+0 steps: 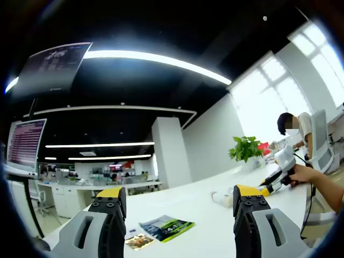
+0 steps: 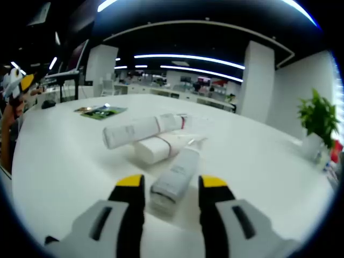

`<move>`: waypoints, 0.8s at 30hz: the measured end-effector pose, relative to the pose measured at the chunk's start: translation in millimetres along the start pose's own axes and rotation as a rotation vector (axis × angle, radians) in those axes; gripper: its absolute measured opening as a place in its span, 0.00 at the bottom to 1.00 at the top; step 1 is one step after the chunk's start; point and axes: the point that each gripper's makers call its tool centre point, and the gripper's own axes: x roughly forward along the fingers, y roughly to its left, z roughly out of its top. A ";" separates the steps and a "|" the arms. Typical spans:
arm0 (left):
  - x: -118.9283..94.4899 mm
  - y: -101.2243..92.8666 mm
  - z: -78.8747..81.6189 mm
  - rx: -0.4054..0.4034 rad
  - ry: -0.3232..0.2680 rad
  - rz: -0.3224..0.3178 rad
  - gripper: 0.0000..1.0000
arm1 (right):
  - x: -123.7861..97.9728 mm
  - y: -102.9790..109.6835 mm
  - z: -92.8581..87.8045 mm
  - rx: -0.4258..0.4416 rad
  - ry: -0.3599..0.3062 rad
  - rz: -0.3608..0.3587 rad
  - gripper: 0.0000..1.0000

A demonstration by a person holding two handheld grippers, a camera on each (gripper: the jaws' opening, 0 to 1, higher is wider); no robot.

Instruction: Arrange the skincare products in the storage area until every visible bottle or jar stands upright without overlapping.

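White tube (image 2: 174,180) flat between right tool's (image 2: 171,193) open jaws, ungripped.

An open office under a dark ceiling (image 1: 161,32) crossed by long light strips (image 1: 156,59) — bright windows (image 1: 279,91) along one white wall, a square white pillar (image 1: 171,150), a potted plant (image 1: 245,149) and a broad white table (image 2: 64,156).
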 end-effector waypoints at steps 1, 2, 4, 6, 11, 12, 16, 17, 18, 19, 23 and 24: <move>0.1 -0.1 -0.3 0.001 0.001 -0.001 0.84 | 0.1 0.3 0.1 -0.001 0.000 0.001 0.38; 0.2 -0.2 -0.5 0.001 0.002 -0.001 0.84 | 0.1 0.3 0.3 -0.001 0.000 0.002 0.38; 0.2 -0.3 -0.9 0.001 0.003 0.000 0.84 | 0.2 0.8 0.3 -0.002 0.001 0.005 0.36; 0.2 -0.9 -0.8 0.002 0.003 -0.002 0.84 | 0.0 1.0 0.3 -0.004 0.001 0.007 0.35; 0.4 -1.4 -1.0 0.003 0.004 -0.002 0.84 | -1.6 -4.0 -1.6 0.009 0.009 -0.012 0.31; 0.4 -1.4 -1.2 0.003 0.004 -0.002 0.84 | -1.2 -2.7 -1.5 0.006 0.010 -0.007 0.30; 0.3 -2.0 -0.9 0.004 0.004 -0.003 0.84 | -1.9 -4.9 -1.4 0.003 0.012 -0.019 0.29; 0.2 -2.3 -0.8 0.004 0.004 -0.003 0.84 | -2.3 -4.9 -1.4 0.006 0.012 -0.020 0.29; 0.1 -2.3 -0.7 0.004 0.004 -0.003 0.84 | -2.1 -5.2 -1.4 0.006 0.013 -0.020 0.29; 0.0 -2.3 -0.6 0.003 0.003 -0.003 0.84 | -2.2 -5.1 -1.2 0.003 0.013 -0.021 0.29; -0.2 -2.2 -0.5 0.004 0.003 -0.002 0.84 | -2.5 -4.9 -0.9 -0.001 0.014 -0.022 0.29; -0.2 -2.4 -0.5 0.004 0.003 -0.003 0.84 | -2.7 -4.6 -0.9 -0.001 0.014 -0.022 0.29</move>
